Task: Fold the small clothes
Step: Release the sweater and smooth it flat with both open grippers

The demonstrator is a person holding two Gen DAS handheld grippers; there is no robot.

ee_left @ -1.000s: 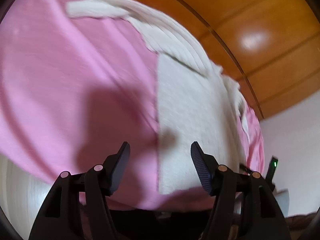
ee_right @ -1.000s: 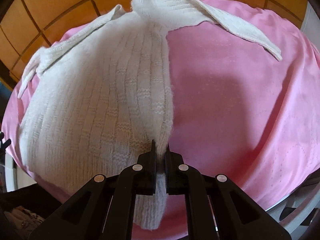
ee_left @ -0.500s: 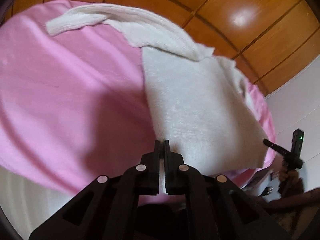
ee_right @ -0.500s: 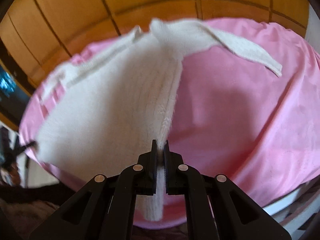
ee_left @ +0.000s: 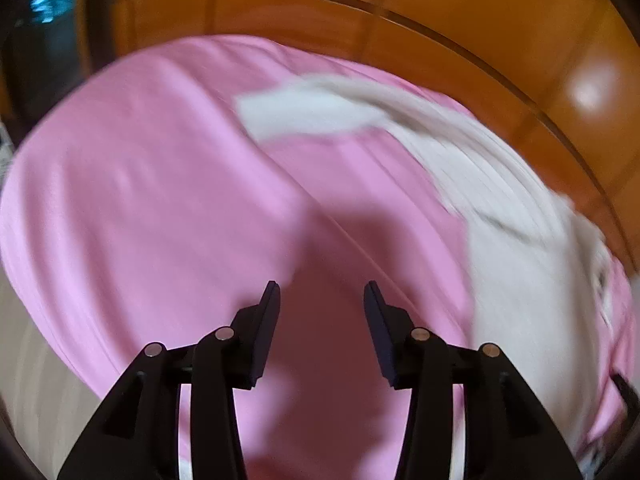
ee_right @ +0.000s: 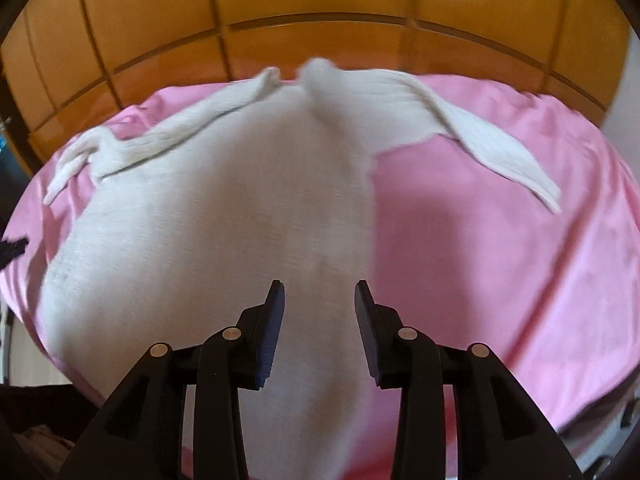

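A small white knit sweater (ee_right: 224, 224) lies flat on a pink cloth (ee_right: 500, 264), its body folded lengthwise and one sleeve (ee_right: 496, 152) stretched out to the right. My right gripper (ee_right: 319, 292) hovers over the sweater's near hem, its jaws opening with nothing pinched between them. In the left wrist view the sweater (ee_left: 516, 280) sits to the right and its sleeve (ee_left: 312, 114) reaches across the far side. My left gripper (ee_left: 320, 292) is over bare pink cloth (ee_left: 140, 208) left of the sweater, jaws opening and empty. That view is motion-blurred.
Orange wooden panelling (ee_right: 320, 0) rises behind the pink-covered surface. A white wall (ee_right: 628, 80) shows at the far right. The cloth's near edge drops off below the grippers, with dark clutter (ee_right: 24, 432) at lower left.
Both grippers were shut on the sweater's near hem half a second ago and have let go. The left gripper has swung left onto bare pink cloth; the right has lifted slightly.
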